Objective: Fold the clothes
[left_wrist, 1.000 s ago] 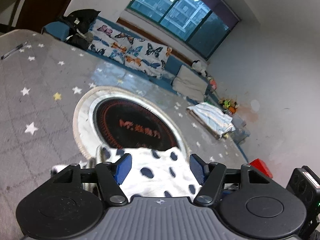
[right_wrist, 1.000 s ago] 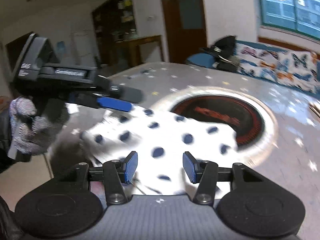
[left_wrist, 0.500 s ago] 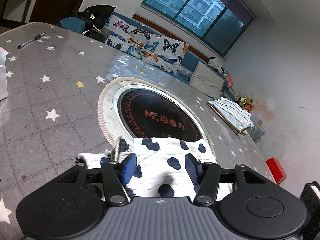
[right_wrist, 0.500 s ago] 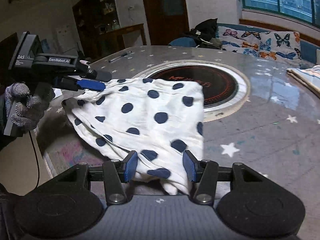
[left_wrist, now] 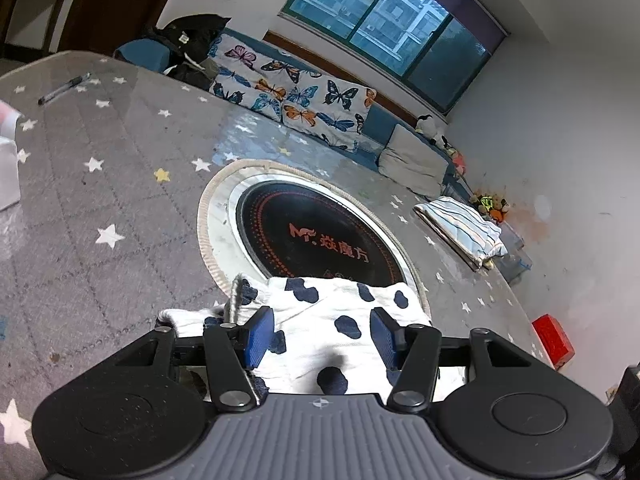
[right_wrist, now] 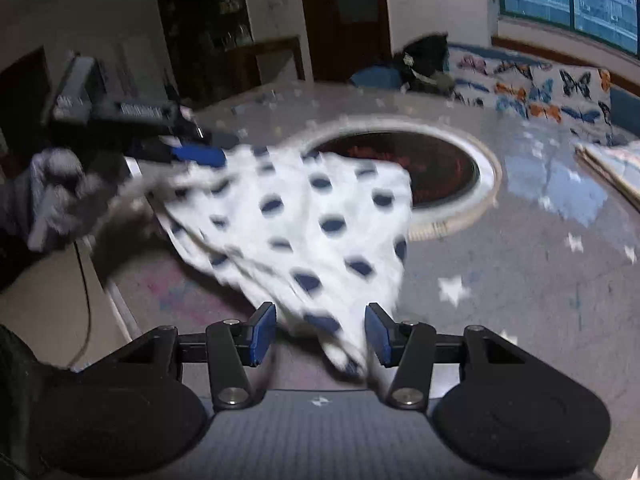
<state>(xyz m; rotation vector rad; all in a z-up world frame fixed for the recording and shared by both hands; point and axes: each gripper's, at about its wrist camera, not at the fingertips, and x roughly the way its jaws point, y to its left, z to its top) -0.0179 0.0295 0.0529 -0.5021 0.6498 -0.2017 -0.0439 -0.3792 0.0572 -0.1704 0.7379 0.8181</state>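
Where both jaws gape, spotted garment [left_wrist: 340, 320] slack between them.

Place: a home living room.
Seating: a sofa [left_wrist: 304, 100] with butterfly-print cushions runs along the wall at 12 o'clock.
Window: a wide dark-framed window [left_wrist: 392, 28] above it.
Worktop: a round star-patterned worktop [left_wrist: 100, 184] with a built-in cooker plate [left_wrist: 316, 236].
Laundry: folded striped cloth [left_wrist: 460, 226] at 2 o'clock.
Furniture: dark wooden door [right_wrist: 344, 12] and cabinets [right_wrist: 208, 20].

White navy-spotted garment [left_wrist: 332, 332] rumpled on starred table [left_wrist: 100, 200]
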